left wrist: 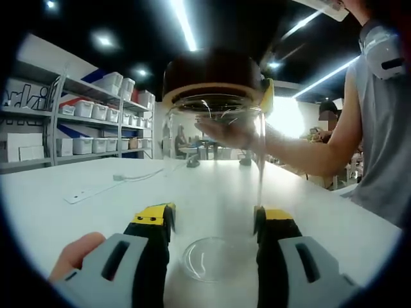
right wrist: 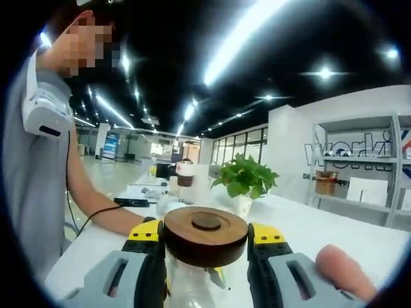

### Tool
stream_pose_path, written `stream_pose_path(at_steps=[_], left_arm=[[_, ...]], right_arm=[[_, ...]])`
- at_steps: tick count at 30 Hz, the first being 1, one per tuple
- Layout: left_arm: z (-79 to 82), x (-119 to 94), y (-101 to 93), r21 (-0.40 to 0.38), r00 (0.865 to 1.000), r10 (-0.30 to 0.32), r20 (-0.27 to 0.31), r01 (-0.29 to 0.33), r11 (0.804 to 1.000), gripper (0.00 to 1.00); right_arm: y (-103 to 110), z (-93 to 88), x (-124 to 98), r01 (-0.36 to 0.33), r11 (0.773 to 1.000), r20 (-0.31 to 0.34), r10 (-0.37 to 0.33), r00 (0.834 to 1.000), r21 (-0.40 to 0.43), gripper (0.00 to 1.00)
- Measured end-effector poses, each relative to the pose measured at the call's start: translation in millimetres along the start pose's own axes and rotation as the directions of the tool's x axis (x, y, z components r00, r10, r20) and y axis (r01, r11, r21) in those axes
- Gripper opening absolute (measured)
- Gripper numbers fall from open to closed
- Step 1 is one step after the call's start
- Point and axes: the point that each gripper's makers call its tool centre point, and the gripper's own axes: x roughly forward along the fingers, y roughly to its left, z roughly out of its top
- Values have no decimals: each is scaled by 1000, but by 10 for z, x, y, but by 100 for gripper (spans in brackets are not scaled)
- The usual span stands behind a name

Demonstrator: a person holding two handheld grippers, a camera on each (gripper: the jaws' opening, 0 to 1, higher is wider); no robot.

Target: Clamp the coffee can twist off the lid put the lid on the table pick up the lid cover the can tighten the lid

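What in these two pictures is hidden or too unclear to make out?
- Left gripper view: whether the jaws of the left gripper press the clear coffee can; the glass shows no contact line.
- Right gripper view: the can body, covered by the lid and the right gripper.
- Right gripper view: the far items behind the plant, too small to name.
- Whether the lid is tight or loose.

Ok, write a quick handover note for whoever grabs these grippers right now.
Left gripper: shut on the clear glass can, low on its body; the can stands on the white table.
Right gripper: shut on the dark wooden lid, which sits on top of the can.
Done: can clamped, lid gripped.
I cannot tell whether the lid is tight or loose.
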Motion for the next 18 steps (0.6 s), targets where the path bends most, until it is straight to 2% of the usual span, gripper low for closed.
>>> stream_pose_path(at_steps=[18], left_arm=[[-11, -16, 6, -4, 1000, -5, -4, 5, 1000, 43]], right_arm=[[15, 3, 12, -58, 998, 39, 57, 998, 15, 46]])
